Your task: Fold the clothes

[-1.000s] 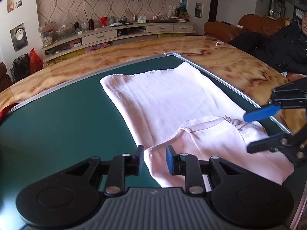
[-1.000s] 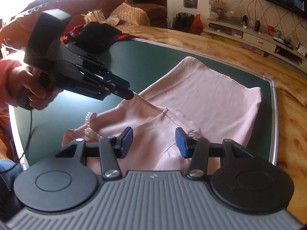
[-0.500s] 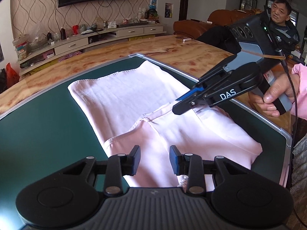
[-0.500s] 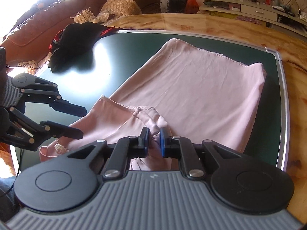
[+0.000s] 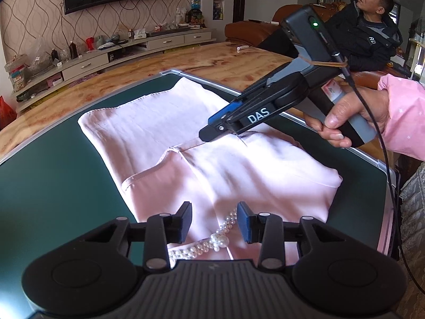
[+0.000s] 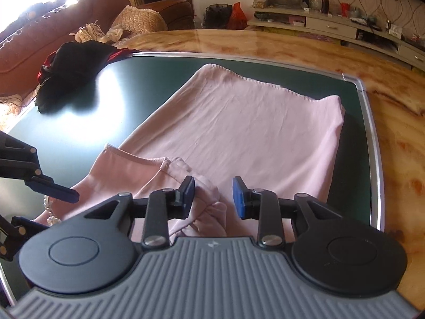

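A pale pink garment (image 5: 164, 127) lies on the dark green mat (image 5: 53, 186), its near part folded over the far part. A pearl trim (image 5: 220, 236) lies at its near edge. My left gripper (image 5: 214, 222) is open just above the pearls. My right gripper (image 6: 213, 198) is open over a bunched fold of the garment (image 6: 239, 122). In the left wrist view the right gripper (image 5: 209, 133) is seen side-on, its tips at the folded edge. The left gripper's fingers (image 6: 53, 191) show at the left edge of the right wrist view.
The mat has a metal rim (image 6: 372, 143) and lies on a glossy wood-grain table (image 6: 398, 101). A dark garment pile (image 6: 71, 63) sits at the mat's far left corner. A man (image 5: 372, 26) sits on a sofa beyond the table.
My right gripper was shut on the bunched pink fold half a second ago and has opened, letting it go. My left gripper has shifted right along the near edge to the pearls.
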`<state>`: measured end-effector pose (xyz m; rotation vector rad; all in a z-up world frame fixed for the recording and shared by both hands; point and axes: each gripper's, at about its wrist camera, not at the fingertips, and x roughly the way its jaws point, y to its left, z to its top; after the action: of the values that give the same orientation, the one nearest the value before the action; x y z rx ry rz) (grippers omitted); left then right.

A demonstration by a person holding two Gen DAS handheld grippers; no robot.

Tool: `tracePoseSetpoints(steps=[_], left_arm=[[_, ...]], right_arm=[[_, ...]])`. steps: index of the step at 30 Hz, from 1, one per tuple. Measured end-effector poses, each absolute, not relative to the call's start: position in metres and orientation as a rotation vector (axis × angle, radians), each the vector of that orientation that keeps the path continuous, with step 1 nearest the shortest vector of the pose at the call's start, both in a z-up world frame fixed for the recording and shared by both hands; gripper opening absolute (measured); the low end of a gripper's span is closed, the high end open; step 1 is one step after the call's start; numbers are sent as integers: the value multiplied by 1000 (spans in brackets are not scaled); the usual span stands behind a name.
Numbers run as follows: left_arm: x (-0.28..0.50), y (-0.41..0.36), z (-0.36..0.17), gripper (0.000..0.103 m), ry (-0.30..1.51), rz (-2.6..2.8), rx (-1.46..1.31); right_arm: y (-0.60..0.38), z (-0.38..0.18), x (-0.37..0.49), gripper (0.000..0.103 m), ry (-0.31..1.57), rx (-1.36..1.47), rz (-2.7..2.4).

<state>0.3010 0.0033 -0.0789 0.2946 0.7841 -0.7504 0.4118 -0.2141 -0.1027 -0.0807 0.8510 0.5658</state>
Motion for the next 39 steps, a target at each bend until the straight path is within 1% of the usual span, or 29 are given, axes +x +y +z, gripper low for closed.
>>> tracePoseSetpoints(steps=[4, 5, 6, 8, 12, 15, 20, 22, 23, 25, 27, 28, 30, 33, 35, 38, 39], left_arm=[[292, 2, -77, 42, 766, -810, 321], [290, 1, -77, 42, 763, -827, 327], [288, 1, -76, 42, 761, -846, 337], [284, 0, -77, 44, 760, -885, 364], [272, -4, -82, 59, 763, -934, 450], [268, -9, -88, 60, 757, -922, 497], [275, -10, -94, 60, 770, -924, 476], [278, -9, -95, 60, 778, -919, 467], [280, -9, -95, 60, 780, -915, 460], [280, -6, -91, 60, 771, -911, 449], [277, -4, -84, 60, 753, -919, 444], [276, -3, -80, 60, 744, -926, 443], [272, -3, -77, 60, 734, -943, 448], [265, -7, -78, 60, 734, -968, 462], [260, -10, -81, 61, 741, -972, 468], [256, -13, -85, 61, 749, -953, 475], [253, -12, -85, 63, 751, -947, 472]], right_arm=[[-215, -111, 420, 35, 895, -23, 639], [-216, -112, 420, 23, 906, -4, 666], [-216, -113, 418, 19, 913, 1, 691], [-213, -113, 411, 19, 918, -7, 738], [-208, -111, 403, 18, 921, -33, 771], [-208, -109, 402, 18, 924, -43, 761], [-215, -107, 395, 18, 916, -64, 724], [-217, -103, 390, 27, 901, -77, 690], [-218, -100, 388, 33, 893, -82, 667], [-224, -89, 379, 35, 872, -49, 632], [-240, -70, 359, 46, 865, 65, 580], [-247, -61, 344, 49, 860, 112, 562], [-255, -50, 305, 60, 854, 147, 501], [-259, -47, 246, 70, 891, 190, 394], [-257, -57, 219, 74, 936, 268, 342], [-249, -77, 206, 74, 966, 375, 275], [-247, -83, 203, 74, 975, 414, 257]])
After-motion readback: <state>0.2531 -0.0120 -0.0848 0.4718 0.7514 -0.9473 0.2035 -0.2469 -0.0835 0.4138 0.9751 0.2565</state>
